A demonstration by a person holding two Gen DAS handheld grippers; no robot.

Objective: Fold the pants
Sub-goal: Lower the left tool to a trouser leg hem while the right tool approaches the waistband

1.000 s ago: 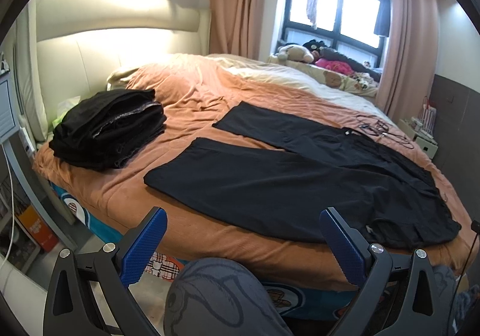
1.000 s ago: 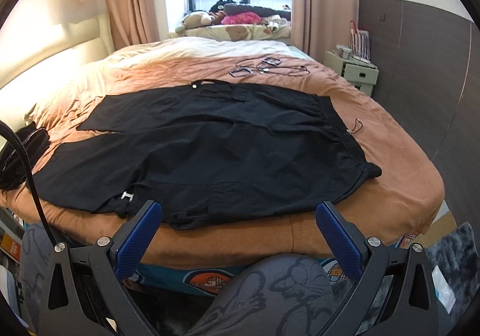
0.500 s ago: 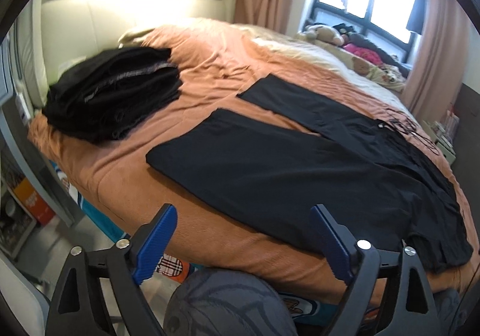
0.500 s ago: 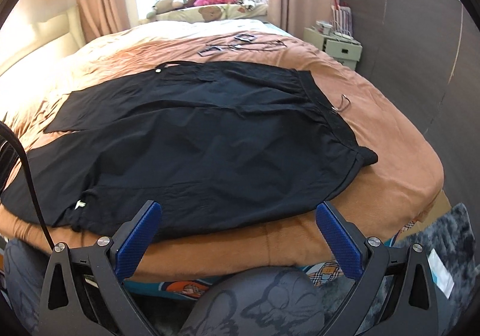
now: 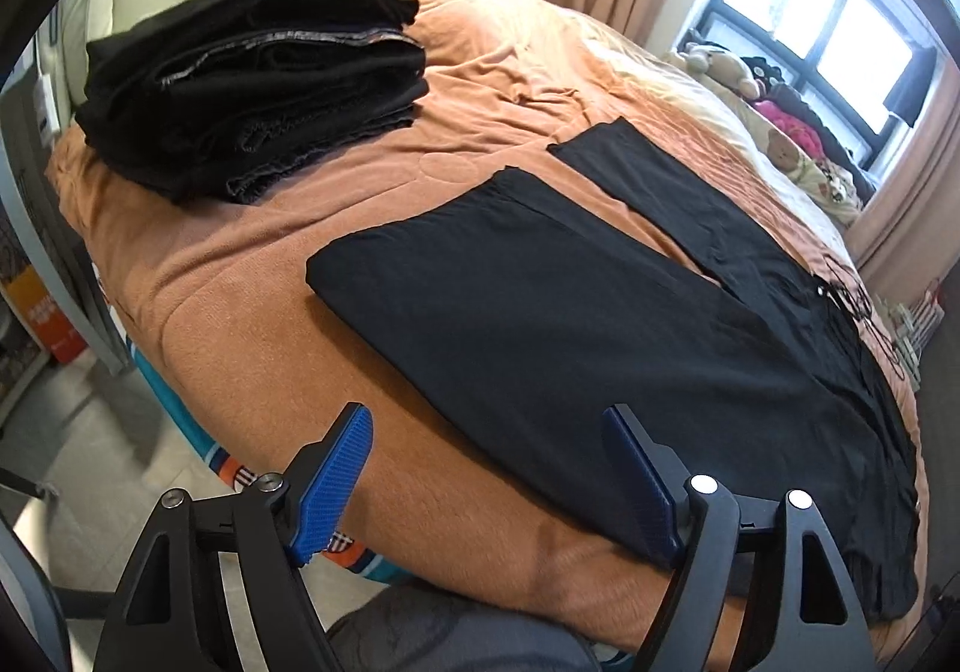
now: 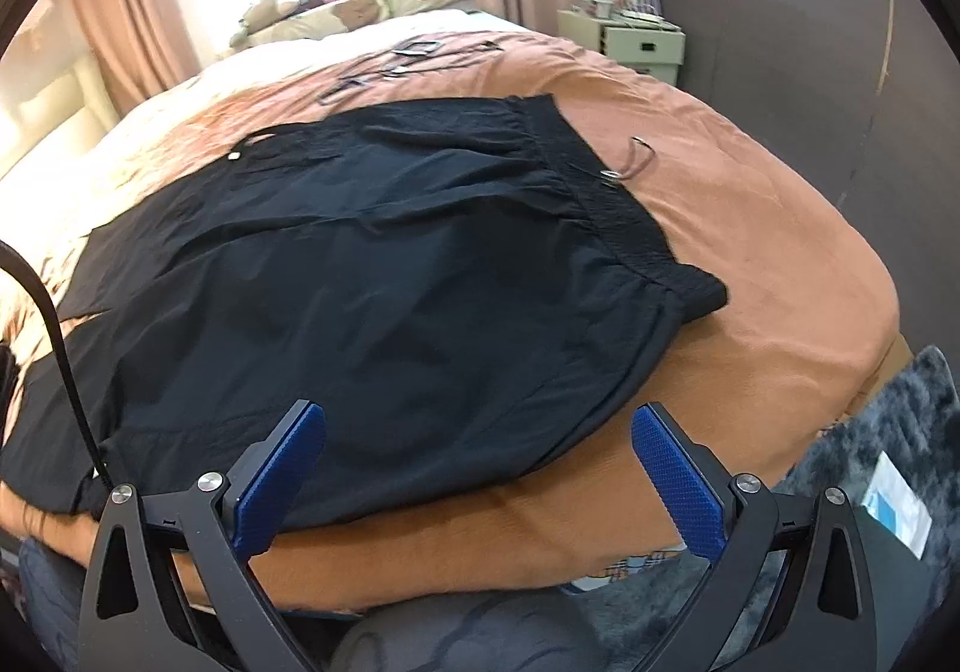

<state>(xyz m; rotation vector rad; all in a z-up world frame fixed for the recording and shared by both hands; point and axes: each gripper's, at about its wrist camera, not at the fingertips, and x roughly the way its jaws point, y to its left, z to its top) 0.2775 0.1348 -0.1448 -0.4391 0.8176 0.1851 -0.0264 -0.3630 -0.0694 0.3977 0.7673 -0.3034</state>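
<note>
Black pants (image 5: 600, 324) lie spread flat on the orange bed cover (image 5: 240, 276), the two legs apart and running toward the left. The right wrist view shows the waistband end (image 6: 624, 210) with its drawstring on the right. My left gripper (image 5: 489, 468) is open and empty, just above the near edge of the closer leg. My right gripper (image 6: 477, 462) is open and empty, over the near side of the pants' hip area.
A stack of folded dark clothes (image 5: 252, 78) sits at the bed's far left by the headboard. Cables and small items (image 6: 408, 57) lie on the cover beyond the pants. A nightstand (image 6: 636, 42) stands at the right. Stuffed toys (image 5: 780, 132) line the window.
Both grippers have moved forward and down toward the bed, so the pants look larger and closer. Both stay open. The pants have not moved.
</note>
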